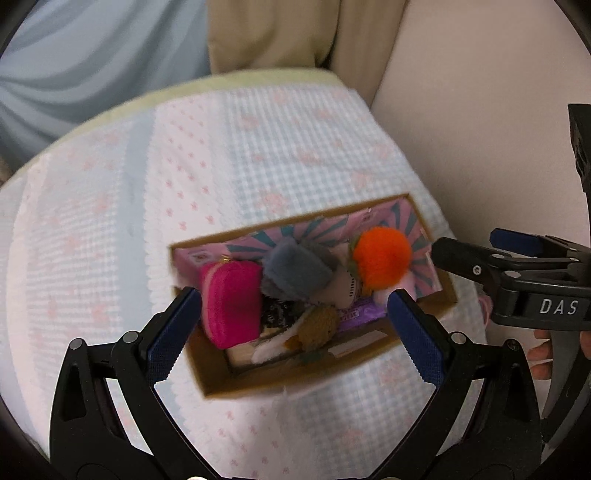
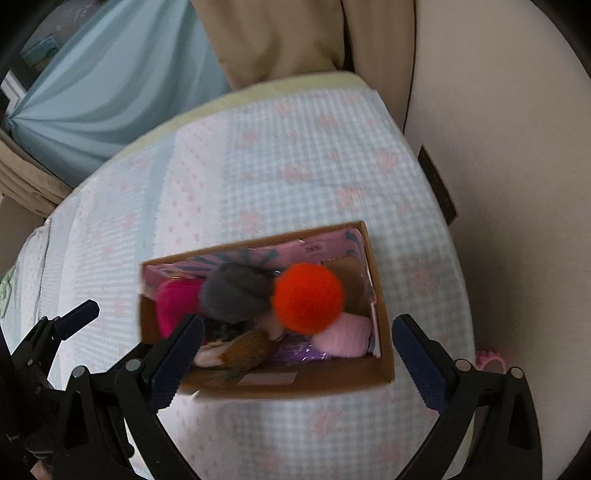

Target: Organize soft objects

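A cardboard box (image 1: 295, 382) (image 2: 325, 380) sits on a checked bedspread (image 1: 229, 158) (image 2: 295, 162). It holds an orange pom-pom (image 1: 382, 256) (image 2: 308, 297), a grey plush (image 1: 297, 271) (image 2: 236, 291), a magenta plush pouch (image 1: 231, 304) (image 2: 175, 302), a brown plush (image 1: 317, 326) (image 2: 247, 350) and a pale pink plush (image 2: 343, 336). My left gripper (image 1: 293, 328) is open and empty above the box's near side. My right gripper (image 2: 299, 350) is open and empty above the box; it also shows at the right edge of the left wrist view (image 1: 465, 254).
A blue curtain (image 1: 92, 55) (image 2: 110, 92) and beige curtain (image 1: 277, 33) (image 2: 277, 37) hang behind the bed. A pale wall (image 1: 480, 129) (image 2: 517, 147) is on the right. A pink object (image 2: 489, 360) lies at the bed's right edge.
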Available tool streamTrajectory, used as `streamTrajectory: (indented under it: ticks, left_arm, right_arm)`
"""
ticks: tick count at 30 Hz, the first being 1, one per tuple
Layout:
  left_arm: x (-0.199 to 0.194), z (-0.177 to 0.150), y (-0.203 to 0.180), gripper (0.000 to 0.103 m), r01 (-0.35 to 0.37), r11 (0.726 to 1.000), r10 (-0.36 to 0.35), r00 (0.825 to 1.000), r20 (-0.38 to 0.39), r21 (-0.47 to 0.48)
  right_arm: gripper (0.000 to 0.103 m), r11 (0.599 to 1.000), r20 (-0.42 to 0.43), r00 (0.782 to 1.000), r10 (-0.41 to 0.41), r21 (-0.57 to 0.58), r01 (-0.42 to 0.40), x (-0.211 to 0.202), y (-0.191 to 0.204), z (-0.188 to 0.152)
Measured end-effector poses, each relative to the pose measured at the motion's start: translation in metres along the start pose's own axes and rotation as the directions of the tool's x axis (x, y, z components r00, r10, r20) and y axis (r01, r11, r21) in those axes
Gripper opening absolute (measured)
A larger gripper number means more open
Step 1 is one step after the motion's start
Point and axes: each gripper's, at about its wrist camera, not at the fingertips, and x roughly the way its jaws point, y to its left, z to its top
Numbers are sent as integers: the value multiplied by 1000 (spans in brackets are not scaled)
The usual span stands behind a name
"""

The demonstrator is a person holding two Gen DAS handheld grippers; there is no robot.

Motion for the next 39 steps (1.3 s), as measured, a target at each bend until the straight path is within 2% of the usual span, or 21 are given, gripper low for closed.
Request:
streamTrajectory:
  ticks: [6,9,10,15,17,21,27,32,36,39]
  left_arm:
    - [-83,-11,25,100,-14,999,17,996,88,-37]
    - [-136,-20,44,100,-23,997,34,986,163,-69]
    - [-155,-24,49,100,-38,996,52,979,195,-76]
    - [-245,-42,78,100,-125,985,161,921,355,-123]
    - [-276,-50,90,100,-128,981,176,898,403,-145]
    - [-324,-69,104,100,-113,980,178,869,463,-165]
    - [-366,-99,119,100,-142,970,224,840,494,-199]
    - [-379,-117,126,100,-170,962,258,820,512,-213]
    - [-384,-121,130,100,-171,962,261,811,523,-215]
    - [-384,-121,131,100,-174,963,260,812,523,-207]
  right_arm:
    - [101,1000,98,995,10,-31,-7,-83,45,-13]
    - [101,999,149,989,20,-53,-12,-121,70,-22]
    - [101,998,172,985,22,-61,-12,-133,78,-26]
    - [101,992,279,960,29,-127,7,-188,122,-48]
    - [101,988,316,948,28,-150,20,-208,140,-58]
    - [101,987,374,926,50,-160,11,-237,160,-72]
    - [101,981,442,896,48,-187,40,-264,184,-95]
    - [101,980,477,879,29,-187,69,-271,192,-106]
    - [101,979,494,869,21,-185,82,-276,193,-109]
    - [101,980,502,864,19,-182,84,-278,195,-109]
